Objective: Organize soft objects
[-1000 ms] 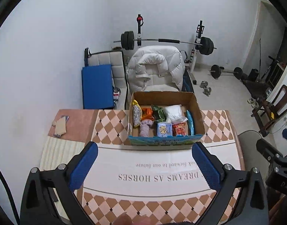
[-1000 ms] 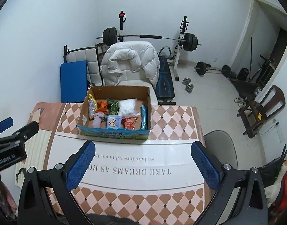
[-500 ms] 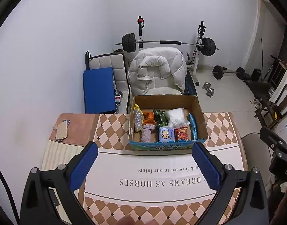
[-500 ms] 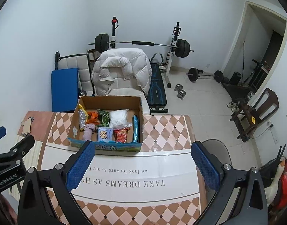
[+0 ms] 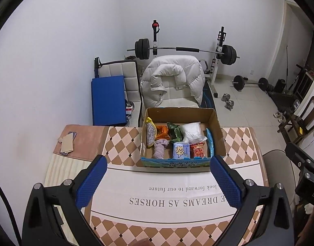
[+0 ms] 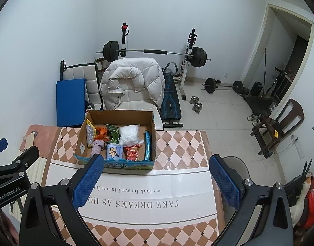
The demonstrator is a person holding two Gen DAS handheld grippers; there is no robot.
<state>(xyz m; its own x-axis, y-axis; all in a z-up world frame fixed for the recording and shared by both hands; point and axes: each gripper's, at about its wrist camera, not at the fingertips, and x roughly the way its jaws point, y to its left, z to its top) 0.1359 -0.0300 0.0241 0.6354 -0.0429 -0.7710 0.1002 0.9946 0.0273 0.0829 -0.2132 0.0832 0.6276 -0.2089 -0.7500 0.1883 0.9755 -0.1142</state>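
At the far edge of the checkered-cloth table [image 5: 124,143] sits one open brown cardboard box [image 5: 217,127] with a blue printed front, holding the soft goods. Both grippers hang over the near half of the table, well short of the box. The left gripper [image 5: 158,167] has its blue-padded jaws spread wide and empty; in its view the box lies ahead and between the two fingertips, its front wall just beyond them. The right gripper [image 6: 155,165] is likewise wide apart with nothing held; from its camera the box [image 6: 120,116] sits ahead and to the left, the left fingertip overlapping the box's front corner in the picture, though no touch can be told.

Counted inside the box: one yellow-topped mesh pouch [image 5: 150,134], one orange crumpled packet [image 5: 162,132], one dark green foil packet [image 5: 175,134], one white puffy plastic bag [image 5: 191,132], one rolled lilac cloth [image 5: 160,148], one pale blue tissue pack [image 5: 180,150], one red snack packet [image 5: 197,150] and one long blue wrapper [image 5: 210,142] standing along the right wall. That makes eight items, all apart from both grippers.
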